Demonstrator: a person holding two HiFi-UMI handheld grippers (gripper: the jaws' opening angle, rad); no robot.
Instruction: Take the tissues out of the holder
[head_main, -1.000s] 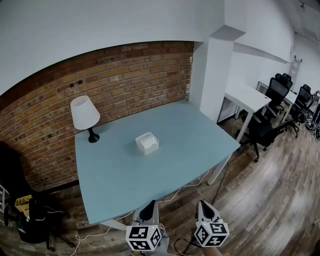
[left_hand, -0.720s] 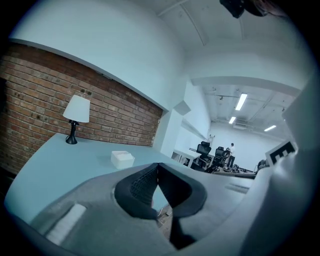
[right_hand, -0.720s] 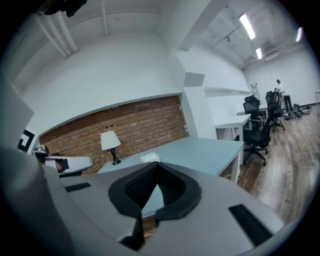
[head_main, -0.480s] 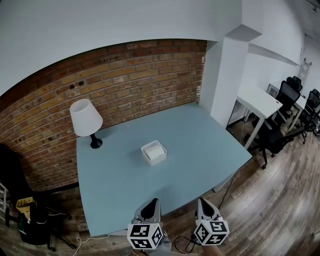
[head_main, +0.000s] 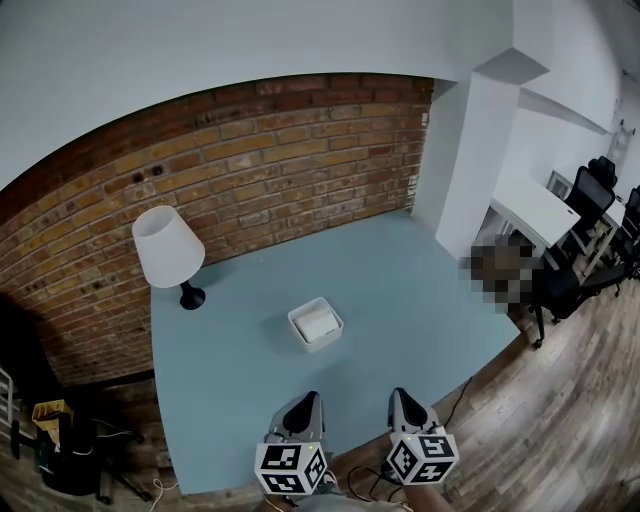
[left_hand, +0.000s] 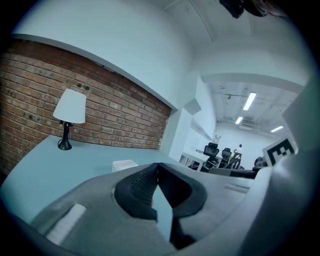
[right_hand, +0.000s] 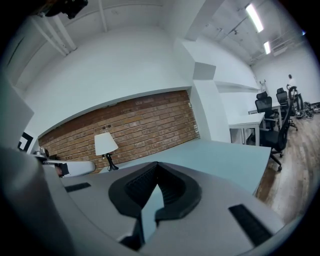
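A white square holder (head_main: 316, 324) with white tissues (head_main: 319, 321) inside sits near the middle of the pale blue table (head_main: 400, 280). Its side also shows in the left gripper view as a white holder (left_hand: 124, 165) just beyond the jaws. My left gripper (head_main: 310, 402) hovers at the table's near edge, shut with nothing in it, tips meeting at left gripper (left_hand: 158, 165). My right gripper (head_main: 396, 397) is beside it, also shut and empty, seen at right gripper (right_hand: 156, 164). Both stay well short of the holder.
A white lamp (head_main: 167, 247) on a black base stands at the table's back left against the brick wall (head_main: 300, 150). A white pillar (head_main: 470, 150), a white desk (head_main: 535, 205) and black office chairs (head_main: 600, 190) stand to the right. Dark clutter (head_main: 60, 440) lies on the floor at left.
The view has come closer to the table: holder and lamp sit lower and larger in the head view. Both grippers stay shut at the bottom edge.
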